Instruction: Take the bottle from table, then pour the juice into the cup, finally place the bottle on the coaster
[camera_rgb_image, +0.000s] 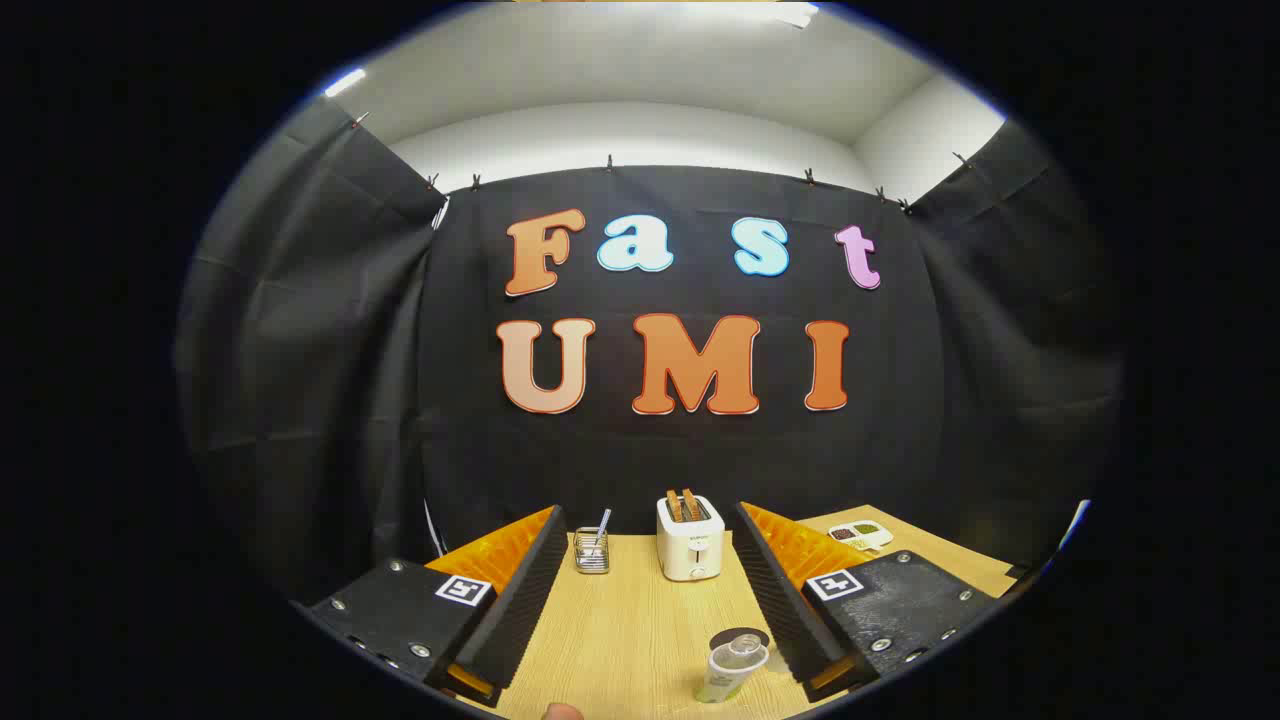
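The gripper (650, 600) hangs above the table (620, 640) with fingers spread wide and empty — the first step, taking the bottle (735, 668) standing low between them beside the right finger, calls for a descent.

A small clear plastic cup (738, 655) is seen standing upright on the pale wood-grain bench (620, 630), its open rim turned upward and its lower body whitish. It is set on a dark round coaster (740, 637), of which a crescent is shown behind the rim. Cup and coaster are placed between the two fingers, close against the inner face of the right-hand finger (790, 600) and well apart from the other one. The fingers are spread wide and nothing is held between them. Whether liquid is contained in the cup cannot be told.
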